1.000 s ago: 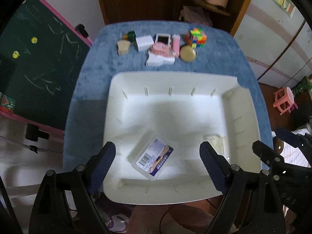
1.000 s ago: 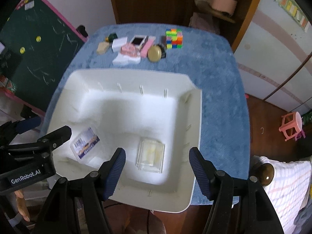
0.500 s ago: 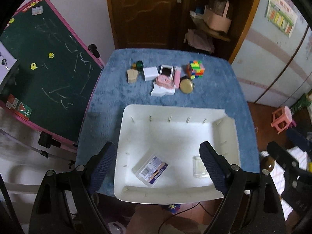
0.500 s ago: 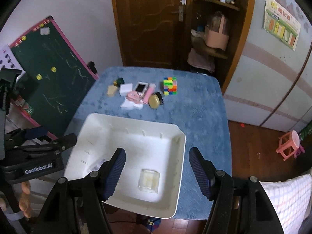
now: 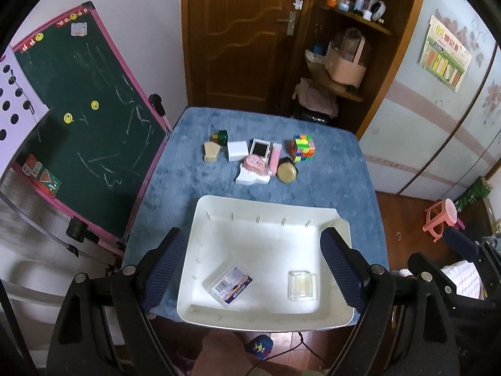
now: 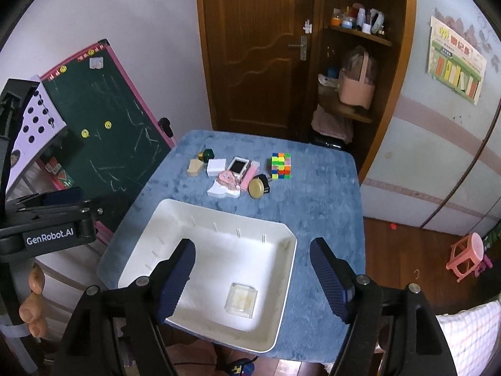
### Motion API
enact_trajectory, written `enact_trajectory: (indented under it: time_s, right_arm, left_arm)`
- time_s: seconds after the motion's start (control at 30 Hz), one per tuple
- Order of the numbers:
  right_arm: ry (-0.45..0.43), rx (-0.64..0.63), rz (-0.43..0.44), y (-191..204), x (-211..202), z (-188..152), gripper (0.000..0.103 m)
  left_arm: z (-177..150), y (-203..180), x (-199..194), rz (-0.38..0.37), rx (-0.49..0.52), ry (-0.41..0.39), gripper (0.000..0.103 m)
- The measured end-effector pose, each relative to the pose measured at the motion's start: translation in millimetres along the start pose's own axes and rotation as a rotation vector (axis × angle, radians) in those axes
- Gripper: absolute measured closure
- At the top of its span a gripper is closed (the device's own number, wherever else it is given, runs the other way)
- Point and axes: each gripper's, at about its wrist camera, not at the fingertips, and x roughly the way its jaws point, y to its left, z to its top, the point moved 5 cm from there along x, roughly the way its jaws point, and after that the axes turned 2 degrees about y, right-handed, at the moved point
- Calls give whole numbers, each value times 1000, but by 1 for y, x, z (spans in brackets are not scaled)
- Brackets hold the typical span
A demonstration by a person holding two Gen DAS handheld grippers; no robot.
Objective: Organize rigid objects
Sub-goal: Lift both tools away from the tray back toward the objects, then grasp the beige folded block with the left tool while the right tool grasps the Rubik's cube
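Observation:
A white tray sits at the near edge of a blue-covered table. In it lie a clear case with a printed label and a clear square box. Several small objects are grouped at the far side: a colour cube, a round gold tin, a white box, a pink figure on a white card, a beige block. My left gripper and right gripper are both open, empty, high above the tray.
A green chalkboard with a pink frame leans at the table's left. A wooden door and shelves stand behind. A pink stool is on the wood floor at the right.
Both grippers have risen and pulled back from the tray; the tray looks smaller and more of the room shows. Both stay open. The items in the tray have not moved.

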Motion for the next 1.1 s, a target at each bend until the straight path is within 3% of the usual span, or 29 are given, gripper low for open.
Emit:
enact_trajectory:
  time_s: [0.37, 0.63, 0.83, 1.1]
  right_arm:
    - [-51, 10, 41, -1, -21, 19, 20]
    - [-44, 28, 26, -4, -10, 41, 20]
    - [-27, 54, 8, -12, 13, 72, 21]
    - [5, 105, -28, -32, 63, 136, 21]
  left_arm:
    - [20, -4, -14, -17, 18, -37, 13]
    - [48, 4, -9, -48, 13, -53, 13]
    - [90, 24, 9, 97, 24, -82, 13]
    - [154, 52, 54, 58, 1, -52, 13]
